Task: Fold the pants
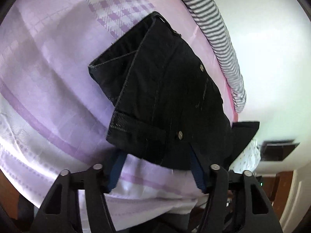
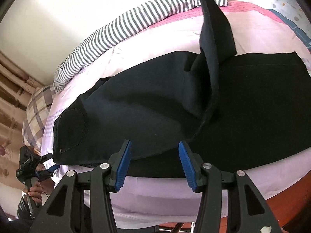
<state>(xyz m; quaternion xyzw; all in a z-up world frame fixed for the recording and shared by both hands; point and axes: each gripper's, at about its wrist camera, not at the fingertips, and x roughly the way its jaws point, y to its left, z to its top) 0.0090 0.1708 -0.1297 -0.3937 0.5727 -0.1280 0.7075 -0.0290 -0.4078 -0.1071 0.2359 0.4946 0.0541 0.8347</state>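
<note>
bright daylight, blown-out white wall, fisheye-warped edges, slight blur

The left hand-held gripper has its fingertips hidden under the black pants; a blurred flap, perhaps a pant leg, lies right of it.

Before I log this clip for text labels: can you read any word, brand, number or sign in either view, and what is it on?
No text can be read for certain.
Left gripper, seen in the right wrist view: a small pale marking on its black body, too small and blurred to read.
Black pants: metal rivets only, with no lettering that can be made out.
Striped cloth and lilac bedsheet: patterns only, no words.
</note>
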